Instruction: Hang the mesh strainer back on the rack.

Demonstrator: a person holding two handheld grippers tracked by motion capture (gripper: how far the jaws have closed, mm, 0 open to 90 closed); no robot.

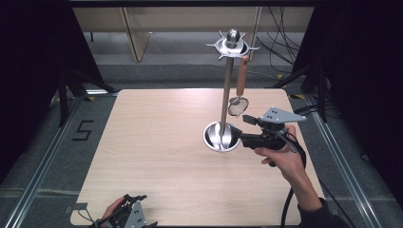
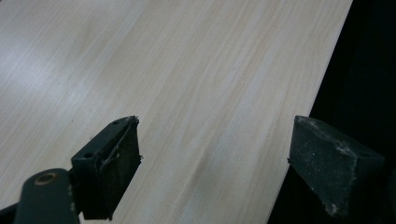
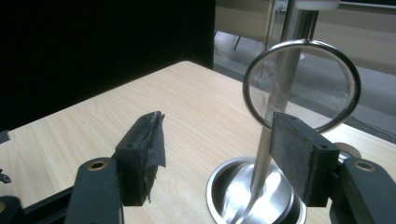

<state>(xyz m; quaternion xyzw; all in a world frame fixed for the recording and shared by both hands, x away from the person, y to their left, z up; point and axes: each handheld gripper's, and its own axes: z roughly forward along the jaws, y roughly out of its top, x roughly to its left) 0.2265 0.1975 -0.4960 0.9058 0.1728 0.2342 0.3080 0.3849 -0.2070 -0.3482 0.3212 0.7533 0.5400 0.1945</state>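
The small round wire-mesh strainer with a steel rim and brown wooden handle (image 1: 239,100) hangs from a hook of the tall polished steel utensil stand (image 1: 226,102), its mesh bowl lowest, near the stand's pole and above the dished round base at the right rear of the pale wooden table (image 1: 157,156). The right gripper (image 1: 243,128) sits just beside the base, jaws apart and clamped on nothing; the strainer's rim shows beyond the right jaw in the right gripper view (image 3: 302,84). The left gripper (image 2: 215,158) rests at the near table edge, jaws wide apart and empty. Judged light and rigid in rim and handle; the fine mesh would dent, and the steel is slippery. The wooden handle is the better hold. It will likely swing freely when touched. The hook engagement is too small to make out, and the handle top is cut off in the right gripper view
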